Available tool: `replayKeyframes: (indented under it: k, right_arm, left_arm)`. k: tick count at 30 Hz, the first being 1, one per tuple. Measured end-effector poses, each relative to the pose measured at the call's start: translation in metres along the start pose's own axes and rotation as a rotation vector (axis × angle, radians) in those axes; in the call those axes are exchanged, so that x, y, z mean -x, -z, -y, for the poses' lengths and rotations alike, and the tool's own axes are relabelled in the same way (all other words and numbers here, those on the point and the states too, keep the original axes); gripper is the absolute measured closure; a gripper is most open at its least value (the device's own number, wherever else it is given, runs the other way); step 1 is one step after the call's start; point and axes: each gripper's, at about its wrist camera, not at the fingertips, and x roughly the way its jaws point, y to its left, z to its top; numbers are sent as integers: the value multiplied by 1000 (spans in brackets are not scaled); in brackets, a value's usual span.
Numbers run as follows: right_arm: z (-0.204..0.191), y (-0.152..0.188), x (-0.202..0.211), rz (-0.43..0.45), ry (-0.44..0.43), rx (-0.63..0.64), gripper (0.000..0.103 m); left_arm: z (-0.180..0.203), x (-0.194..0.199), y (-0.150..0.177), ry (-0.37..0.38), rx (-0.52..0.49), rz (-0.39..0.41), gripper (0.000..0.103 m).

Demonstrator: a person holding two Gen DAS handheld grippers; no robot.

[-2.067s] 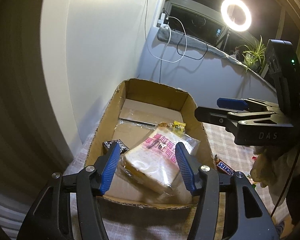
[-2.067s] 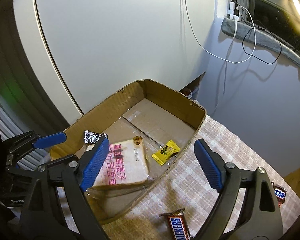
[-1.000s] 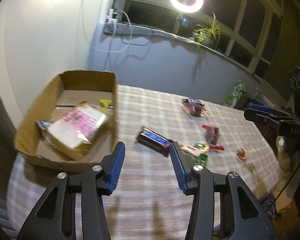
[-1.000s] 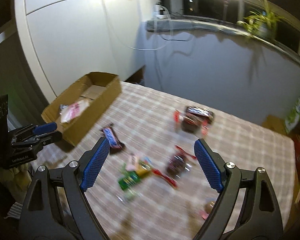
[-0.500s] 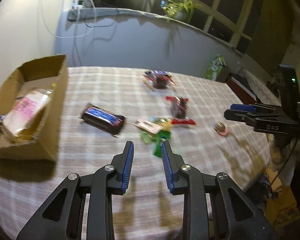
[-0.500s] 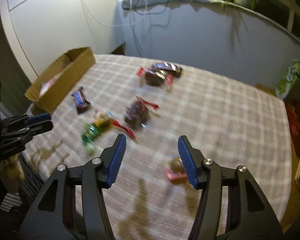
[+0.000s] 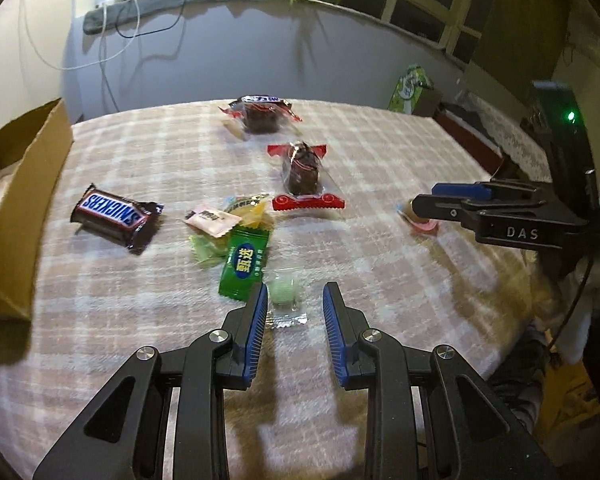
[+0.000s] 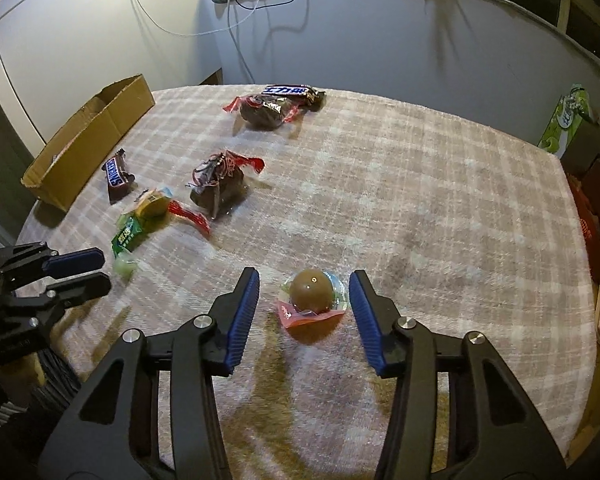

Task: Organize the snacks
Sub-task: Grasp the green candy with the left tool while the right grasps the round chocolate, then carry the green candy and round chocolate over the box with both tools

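A checked cloth covers the table. The right gripper points down at a round brown sweet in a clear-and-pink wrapper, which lies between its blue pads with a gap on either side; its jaws have just been closing and stand partly open, gripping nothing. The left gripper has its jaws narrowed. A pale green sweet in clear wrap lies between its fingertips, just beside the left pad, and I cannot tell whether that pad touches it. Just beyond its fingertips lies a green packet, then a Snickers bar further left. A cardboard box sits far left of both grippers.
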Motion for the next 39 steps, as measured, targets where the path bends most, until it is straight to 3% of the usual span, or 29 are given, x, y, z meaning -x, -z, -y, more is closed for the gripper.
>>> replayKeyframes:
  k: [5,12,21,29,39]
  right_arm:
    - [1,2,-8,-11,-11,2,57]
    - [0,6,-15,-31,-17,15,68]
    - [0,7,-17,-40,-16,12,70]
    - [-6,4,3,8,-36,-15,71]
    - [-31,-12,31,67,-67,16,71]
  left_arm:
    - [4,-12,0,-35,-25,-20,76]
    - [6,-17,1,-66,-38,-18,81]
    - [3,-15,1,-60,-24,-5,82]
    - [2,8,0,-23,-5,40,82]
    - [-15,40,-9,-32,27,117,82]
